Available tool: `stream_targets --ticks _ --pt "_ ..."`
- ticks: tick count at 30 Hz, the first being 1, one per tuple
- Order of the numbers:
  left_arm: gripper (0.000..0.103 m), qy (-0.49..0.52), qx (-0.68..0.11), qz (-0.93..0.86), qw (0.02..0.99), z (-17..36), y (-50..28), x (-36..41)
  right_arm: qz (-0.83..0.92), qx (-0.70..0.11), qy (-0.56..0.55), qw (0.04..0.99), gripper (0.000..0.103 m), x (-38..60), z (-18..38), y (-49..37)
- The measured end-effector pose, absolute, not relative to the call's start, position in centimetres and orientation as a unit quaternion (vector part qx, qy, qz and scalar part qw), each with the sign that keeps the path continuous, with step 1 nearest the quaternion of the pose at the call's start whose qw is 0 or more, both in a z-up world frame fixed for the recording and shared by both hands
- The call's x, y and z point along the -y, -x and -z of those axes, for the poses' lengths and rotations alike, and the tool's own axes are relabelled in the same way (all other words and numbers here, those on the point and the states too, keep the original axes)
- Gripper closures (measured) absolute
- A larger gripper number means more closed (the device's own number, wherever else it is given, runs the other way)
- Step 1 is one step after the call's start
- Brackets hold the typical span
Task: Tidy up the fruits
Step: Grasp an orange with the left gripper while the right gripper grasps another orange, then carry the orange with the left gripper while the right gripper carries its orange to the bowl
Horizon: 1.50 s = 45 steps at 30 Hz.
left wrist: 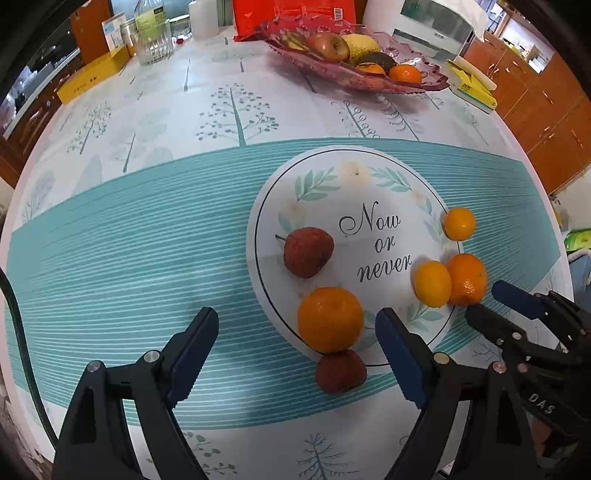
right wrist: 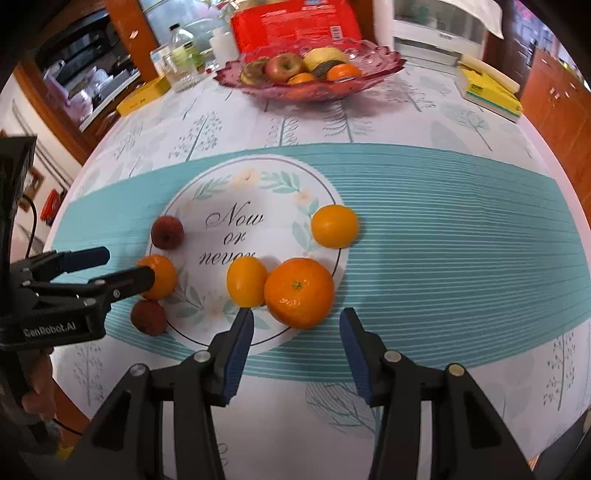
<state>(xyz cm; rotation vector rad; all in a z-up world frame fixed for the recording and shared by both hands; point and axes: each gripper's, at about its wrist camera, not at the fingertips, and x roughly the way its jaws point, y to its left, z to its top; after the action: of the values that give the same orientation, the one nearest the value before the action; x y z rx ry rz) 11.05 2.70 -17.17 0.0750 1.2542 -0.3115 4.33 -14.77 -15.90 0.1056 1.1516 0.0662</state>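
Loose fruit lies around a printed white circle on the tablecloth [left wrist: 351,206]. In the left wrist view, my left gripper [left wrist: 297,328] is open, its jaws either side of an orange [left wrist: 330,319], with a red lychee [left wrist: 340,370] just below it and another [left wrist: 308,252] beyond. In the right wrist view, my right gripper [right wrist: 297,326] is open just short of a large orange [right wrist: 299,292], beside a small yellow-orange fruit [right wrist: 246,281]; another [right wrist: 334,226] lies farther right. A pink glass fruit bowl [right wrist: 310,70] holds several fruits at the back.
A red package [right wrist: 295,22] stands behind the bowl. A glass jar [left wrist: 153,35], a bottle and yellow boxes [left wrist: 92,75] sit at the far left. A yellow book stack [right wrist: 487,92] lies at the far right. Wooden cabinets surround the table.
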Motion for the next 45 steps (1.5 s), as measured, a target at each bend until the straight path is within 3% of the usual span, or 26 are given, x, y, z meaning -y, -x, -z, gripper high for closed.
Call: stream_targets --ticks 6,11,21,24,29,45 --pt "0.018 -0.030 -0.588 0.145 0.795 17.7 -11.0 -2.3 -0.048 -0.547 -0.027 0.836 0.054 14.4 16.8 -5.0" --pt "0.028 -0.026 -0.597 0.147 0.788 18.5 -11.1 -1.9 -0.064 -0.544 0.004 0.837 0.054 14.0 17.3 -5.3" --pt "0.036 -0.020 -0.607 0.144 0.781 19.6 -11.5 -1.4 -0.087 -0.535 0.019 0.840 0.054 14.6 17.6 -6.3" --pt "0.043 -0.020 -0.605 0.144 0.783 19.7 -11.6 -1.2 -0.090 -0.538 0.017 0.838 0.056 14.5 17.8 -6.5" --pt "0.063 -0.015 -0.603 0.161 0.781 19.4 -11.6 -0.8 -0.093 -0.544 0.004 0.834 0.058 14.8 17.8 -6.8" --pt "0.064 -0.020 -0.577 0.164 0.800 15.3 -11.5 -1.6 -0.089 -0.525 -0.018 0.846 0.059 14.5 14.6 -6.4"
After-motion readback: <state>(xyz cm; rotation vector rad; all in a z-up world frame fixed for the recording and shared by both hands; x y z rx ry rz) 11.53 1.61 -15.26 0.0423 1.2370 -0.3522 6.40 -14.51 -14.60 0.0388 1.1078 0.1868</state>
